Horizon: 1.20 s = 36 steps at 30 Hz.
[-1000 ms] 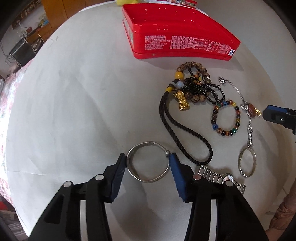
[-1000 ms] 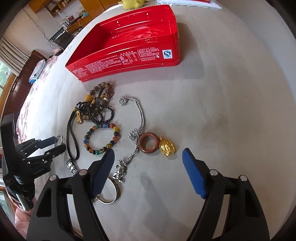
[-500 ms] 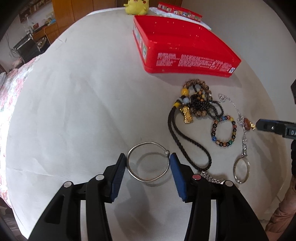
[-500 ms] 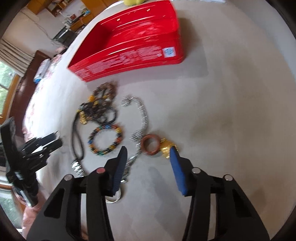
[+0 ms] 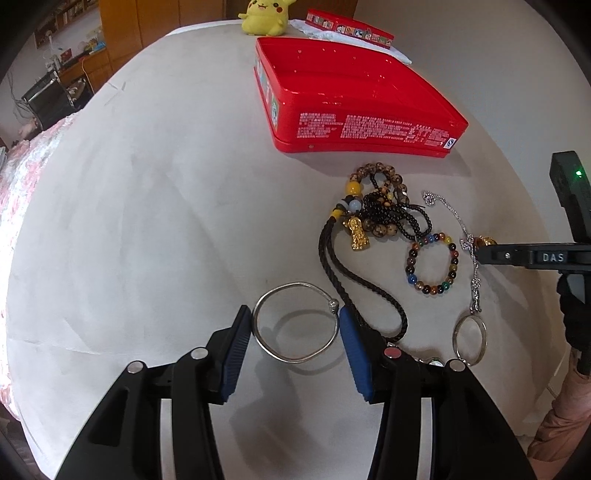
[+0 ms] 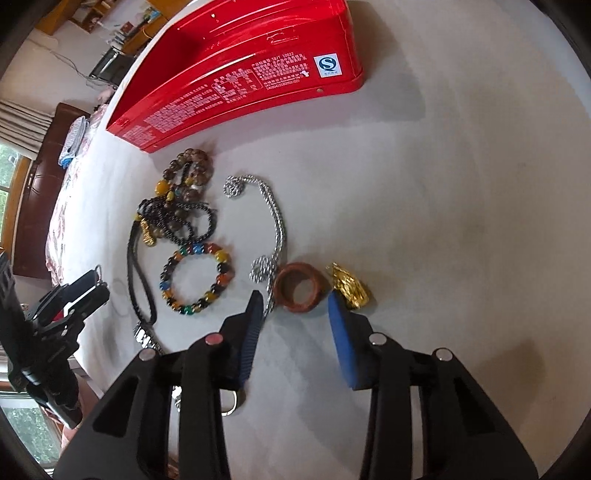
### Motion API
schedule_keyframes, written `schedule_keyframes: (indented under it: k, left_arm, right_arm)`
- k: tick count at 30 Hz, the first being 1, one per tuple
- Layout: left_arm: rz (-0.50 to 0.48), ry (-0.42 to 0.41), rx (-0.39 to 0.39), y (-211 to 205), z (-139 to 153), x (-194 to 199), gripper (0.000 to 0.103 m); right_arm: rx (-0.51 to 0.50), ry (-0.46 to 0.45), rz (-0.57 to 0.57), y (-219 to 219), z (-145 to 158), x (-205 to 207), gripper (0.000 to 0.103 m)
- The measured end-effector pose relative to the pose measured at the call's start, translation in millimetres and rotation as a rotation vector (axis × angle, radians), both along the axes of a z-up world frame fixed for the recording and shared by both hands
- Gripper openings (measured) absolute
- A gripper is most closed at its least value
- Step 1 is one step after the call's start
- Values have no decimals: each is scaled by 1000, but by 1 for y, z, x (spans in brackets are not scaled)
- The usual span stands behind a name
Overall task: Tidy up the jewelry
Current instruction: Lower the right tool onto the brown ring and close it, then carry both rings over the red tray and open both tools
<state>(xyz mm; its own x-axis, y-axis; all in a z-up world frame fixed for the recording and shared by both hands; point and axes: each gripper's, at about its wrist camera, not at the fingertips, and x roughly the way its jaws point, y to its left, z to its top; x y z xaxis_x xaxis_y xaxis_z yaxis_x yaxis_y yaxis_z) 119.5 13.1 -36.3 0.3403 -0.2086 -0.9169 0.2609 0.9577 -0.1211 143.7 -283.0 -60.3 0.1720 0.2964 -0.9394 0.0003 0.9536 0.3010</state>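
Observation:
My left gripper [image 5: 295, 317] is shut on a silver bangle [image 5: 295, 357], held lifted above the white table with its shadow below. My right gripper [image 6: 295, 295] is open, its blue pads on either side of a brown ring [image 6: 298, 287] lying on the table next to a gold pendant [image 6: 349, 285]. A silver chain [image 6: 275, 218], a multicoloured bead bracelet [image 6: 197, 278] and a tangle of dark and brown beads [image 6: 177, 210] lie to the left. The open red tin [image 5: 354, 99] stands behind the jewelry.
A black cord necklace [image 5: 354, 291] with a gold charm [image 5: 356, 236] lies right of the bangle. A silver ring [image 5: 470, 338] and a watch band [image 6: 146, 338] lie near the table's front edge. A yellow plush toy [image 5: 264, 16] sits at the back.
My left gripper has lifted the silver bangle off the table. My right gripper has narrowed and moved forward and down so its pads flank the brown ring.

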Motion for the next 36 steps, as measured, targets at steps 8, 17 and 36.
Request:
schedule_keyframes:
  k: [8,17,36]
  left_arm:
    - [11,2,-5,2,-1,1,49]
    - [5,-25,-29,-3,11,1,49]
    - [9,-121,-63,-67,73,139,49]
  right_arm:
    - [-19,-40,1,-1,5,-4,28]
    - [15,-99,-10,-15,27,-22,28]
    - [95,-265,-26,19,95,112,28]
